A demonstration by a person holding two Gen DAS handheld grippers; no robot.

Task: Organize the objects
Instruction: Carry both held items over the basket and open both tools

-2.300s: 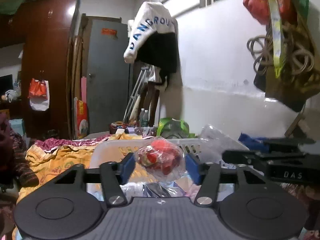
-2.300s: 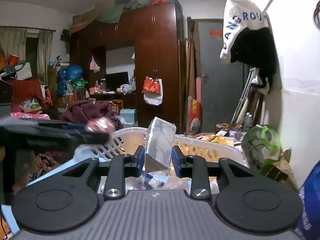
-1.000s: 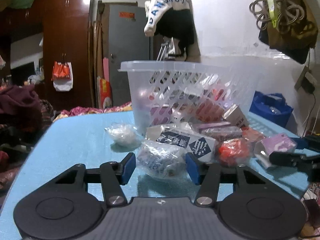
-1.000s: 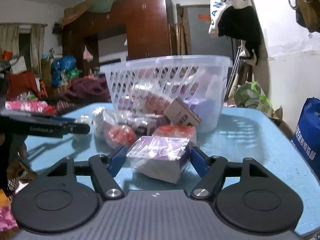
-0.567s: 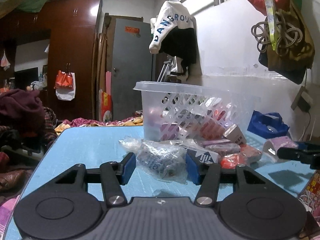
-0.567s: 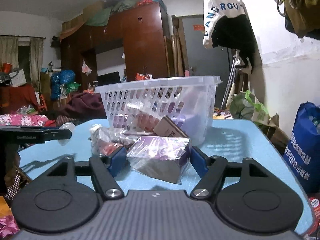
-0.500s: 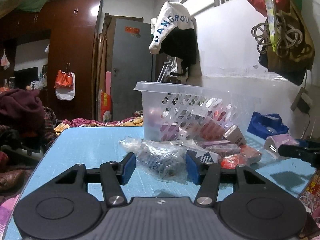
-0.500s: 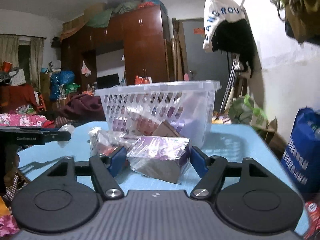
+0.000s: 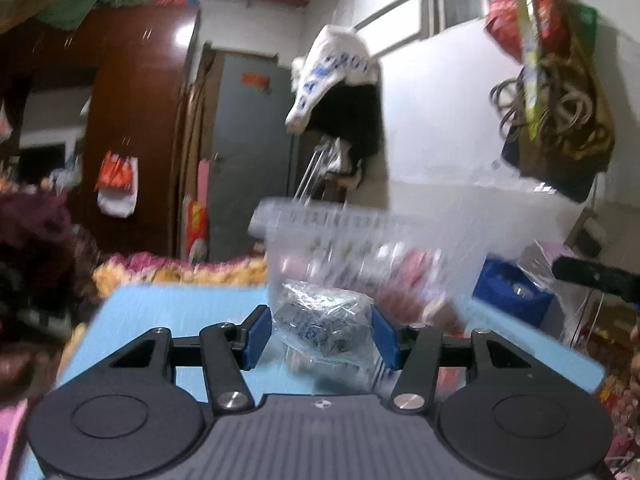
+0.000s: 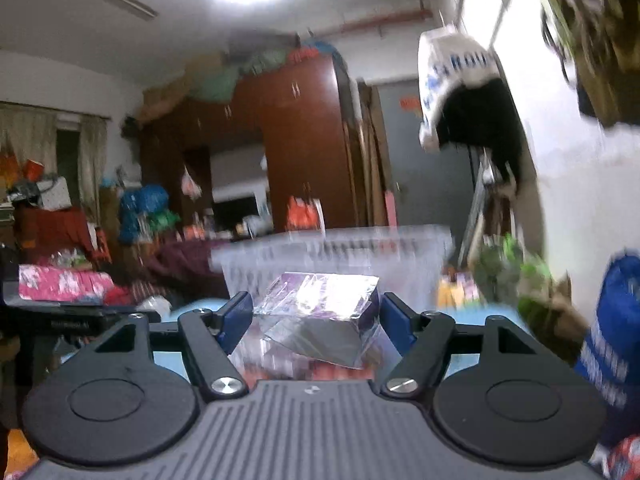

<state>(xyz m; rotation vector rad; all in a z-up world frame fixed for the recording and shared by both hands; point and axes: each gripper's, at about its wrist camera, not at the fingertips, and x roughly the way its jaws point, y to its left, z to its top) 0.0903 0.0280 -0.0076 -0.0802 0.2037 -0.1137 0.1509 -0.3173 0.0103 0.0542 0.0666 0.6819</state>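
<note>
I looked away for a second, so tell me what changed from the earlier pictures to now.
Both grippers rose with their loads: the left gripper lifted the clear crinkly packet off the blue table, and the right gripper lifted the purple wrapped box. The white basket now sits lower in both views. Both grips are unchanged; the basket and the pile beside it stayed put.

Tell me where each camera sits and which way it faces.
Left wrist: on the left gripper, looking along its jaws, shut on a clear packet, toward the white basket on the blue table.
Right wrist: on the right gripper, jaws shut on a purple box, facing the basket too.
Shared: basket, table, hanging jacket.
</note>
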